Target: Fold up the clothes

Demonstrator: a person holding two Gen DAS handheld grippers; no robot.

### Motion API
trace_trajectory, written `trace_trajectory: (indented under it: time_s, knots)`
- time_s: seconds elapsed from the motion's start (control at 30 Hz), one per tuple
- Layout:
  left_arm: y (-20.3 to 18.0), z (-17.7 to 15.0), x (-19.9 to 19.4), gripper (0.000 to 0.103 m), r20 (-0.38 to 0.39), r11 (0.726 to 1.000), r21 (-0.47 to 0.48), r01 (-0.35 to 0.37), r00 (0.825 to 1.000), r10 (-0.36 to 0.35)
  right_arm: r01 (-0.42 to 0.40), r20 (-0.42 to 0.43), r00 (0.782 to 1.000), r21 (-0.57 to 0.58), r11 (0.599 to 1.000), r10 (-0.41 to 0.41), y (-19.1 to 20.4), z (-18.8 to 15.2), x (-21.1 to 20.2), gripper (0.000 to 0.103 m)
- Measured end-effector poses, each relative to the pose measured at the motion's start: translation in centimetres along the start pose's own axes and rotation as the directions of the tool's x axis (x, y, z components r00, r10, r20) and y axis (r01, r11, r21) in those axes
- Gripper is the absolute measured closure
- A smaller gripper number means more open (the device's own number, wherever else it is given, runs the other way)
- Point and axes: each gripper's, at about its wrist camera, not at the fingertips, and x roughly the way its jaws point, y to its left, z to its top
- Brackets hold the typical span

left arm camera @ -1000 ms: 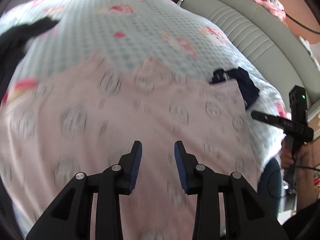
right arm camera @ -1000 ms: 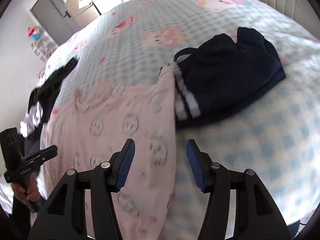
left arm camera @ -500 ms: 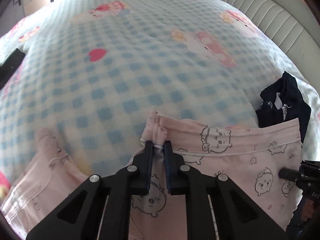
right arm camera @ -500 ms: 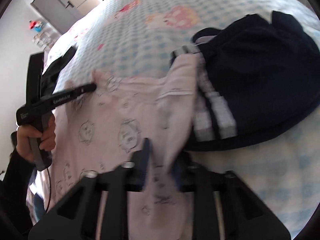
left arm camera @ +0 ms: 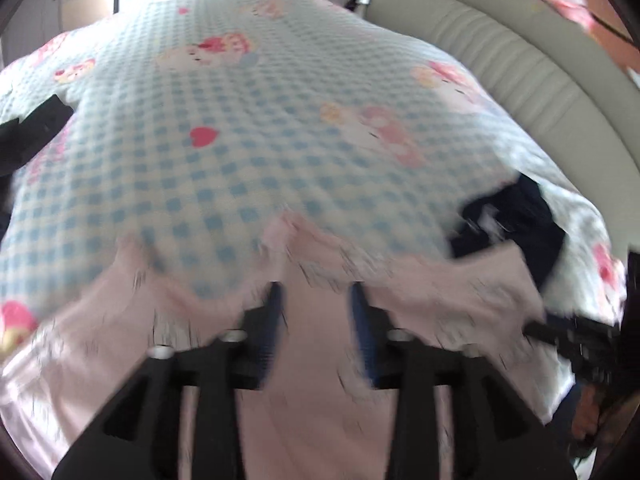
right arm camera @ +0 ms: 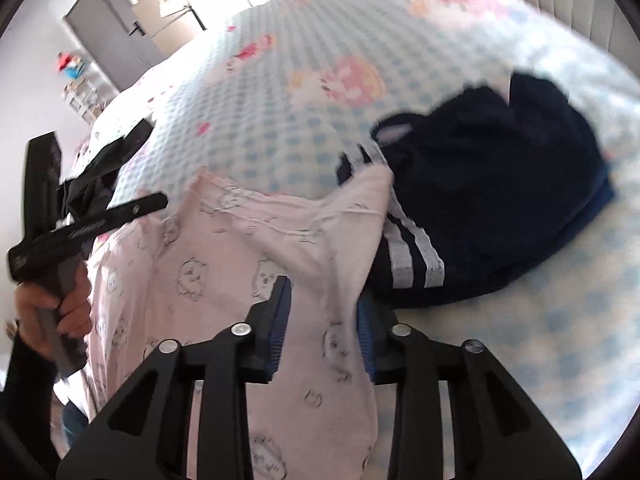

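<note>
On the bed, a blue-and-white checked blanket [left arm camera: 248, 168] with pink cartoon prints covers everything; using it as the reference. A ribbed grey headboard [left arm camera: 520, 76] runs along its far right edge in the left wrist view.

Pink garment [right arm camera: 224, 280] (small cartoon-face print) lies spread over the blanket's near side, upper hem bunched and creased, top right corner lapping onto the dark item next to it. In the left wrist view its upper edge is ragged with motion blur, one small peak of cloth standing just above the fingers.

Navy garment [right arm camera: 500, 184] with white stripes sits in a rumpled heap on the blanket, directly right of the pink one, touching it. A black garment [left arm camera: 28, 136] hangs off the blanket's far left edge, well apart from both.

Left gripper [left arm camera: 316, 320]: jaws parted and opening, over the pink cloth near its upper hem. Cloth shows between the fingers but the pads aren't pressing on it. In the right wrist view it is at the pink garment's left edge, held by a hand [right arm camera: 60, 304] in a dark sleeve.

Right gripper [right arm camera: 324, 320]: jaws opening, a fold of pink cloth running up between them near the garment's right edge, beside the navy stripes. The fold lies close against the right pad; can't tell whether it's loose there (blur), but the left pad has a gap.
</note>
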Motion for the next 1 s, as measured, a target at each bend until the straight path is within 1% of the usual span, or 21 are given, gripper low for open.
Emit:
trace_trajectory:
  time_s: [0.03,0.1,0.13,0.2,0.23,0.27,0.3,0.33,0.37,0.4,0.43,0.47,0.57,0.63,0.7,0.73,0.8,0.83,0.9,0.97,1.0]
  knots:
    - [-0.2,-1.1,-0.6,0.058,-0.013,1.000,0.012,-0.005,1.000,0.005,0.011,0.012,1.000,-0.014,1.000,-0.010,0.7,-0.2,-0.8,0.069]
    - [-0.7,-3.4,-1.7,0.059,-0.039,0.999,0.035,-0.013,0.999,0.015,0.028,0.037,0.999,-0.046,0.999,-0.026,2.3,-1.2,-2.3,0.061]
    - [-1.0,-5.2,-2.4,0.064,-0.046,0.999,0.036,-0.016,0.999,0.018,0.033,0.049,0.998,-0.063,0.997,-0.030,3.1,-1.8,-2.8,0.059]
    - [-1.7,-8.6,-3.4,0.075,-0.050,1.000,0.008,-0.015,0.999,0.015,0.049,0.084,0.996,-0.090,0.995,-0.042,4.7,-3.6,-3.5,0.059]
    - [-2.0,-10.2,-3.9,0.075,-0.052,1.000,-0.005,-0.015,0.999,0.014,0.037,0.086,0.996,-0.101,0.994,-0.029,5.4,-4.8,-3.5,0.058]
    - [-2.3,-11.4,-4.1,0.075,-0.052,1.000,-0.006,-0.027,0.998,0.027,0.016,0.072,0.997,-0.109,0.994,-0.009,6.1,-5.9,-3.2,0.058]
    - [-2.6,-13.2,-4.0,0.075,-0.068,0.999,-0.013,-0.047,0.997,0.046,-0.023,0.029,0.999,-0.110,0.994,0.026,6.6,-6.9,-2.2,0.058]
    - [-2.4,-14.1,-3.8,0.075,-0.093,0.998,-0.028,-0.059,0.994,0.056,-0.071,-0.029,0.997,-0.106,0.992,0.069,7.2,-8.1,-1.0,0.058]
    - [-1.9,-15.2,-3.7,0.075,-0.124,0.996,-0.053,-0.075,0.990,0.068,-0.109,-0.086,0.991,-0.099,0.989,0.101,7.5,-9.3,0.4,0.058]
    - [-1.4,-16.3,-3.7,0.075,-0.153,0.993,-0.077,-0.090,0.985,0.077,-0.114,-0.138,0.985,-0.096,0.989,0.100,7.7,-10.3,1.7,0.058]
    - [-0.9,-17.1,-4.4,0.075,-0.151,0.992,-0.101,-0.081,0.986,0.065,-0.094,-0.186,0.980,-0.095,0.991,0.075,7.6,-11.4,2.7,0.058]
    - [-0.4,-18.0,-5.1,0.075,-0.149,0.990,-0.125,-0.071,0.987,0.052,-0.082,-0.212,0.975,-0.099,0.992,0.059,7.4,-12.2,3.3,0.058]
    - [1.7,-21.1,-8.4,0.075,-0.125,0.982,-0.189,-0.026,0.992,0.002,-0.070,-0.196,0.980,-0.125,0.990,0.044,6.4,-13.1,1.7,0.058]
    - [3.5,-23.2,-11.6,0.075,-0.045,0.964,-0.267,0.010,0.999,-0.023,-0.049,-0.191,0.981,-0.130,0.990,0.024,5.9,-13.3,0.4,0.058]
    - [5.2,-24.4,-13.6,0.075,-0.007,0.944,-0.329,-0.028,1.000,0.027,-0.063,-0.168,0.985,-0.111,0.992,0.044,5.7,-13.3,-0.6,0.058]
    - [5.7,-24.7,-14.0,0.075,-0.008,0.940,-0.337,-0.046,0.999,0.046,-0.088,-0.152,0.986,-0.112,0.990,0.071,6.1,-13.3,-1.1,0.057]
    - [6.3,-25.5,-13.4,0.075,-0.069,0.932,-0.339,-0.125,0.992,0.108,-0.142,-0.138,0.983,-0.128,0.982,0.124,7.4,-13.3,-1.3,0.053]
    - [6.6,-25.9,-13.1,0.075,-0.100,0.927,-0.338,-0.165,0.985,0.139,-0.157,-0.149,0.979,-0.136,0.978,0.137,8.2,-13.4,-0.8,0.053]
    - [7.0,-26.7,-13.3,0.075,-0.153,0.919,-0.319,-0.231,0.970,0.191,-0.126,-0.204,0.975,-0.159,0.979,0.092,9.1,-14.1,0.8,0.053]
    - [8.0,-27.9,-14.7,0.074,-0.141,0.901,-0.374,-0.219,0.974,0.178,-0.087,-0.244,0.969,-0.185,0.979,0.041,9.2,-14.9,1.8,0.053]
    - [8.6,-28.5,-15.4,0.076,-0.138,0.885,-0.406,-0.227,0.973,0.186,-0.080,-0.240,0.970,-0.196,0.977,0.031,8.8,-15.3,1.6,0.053]
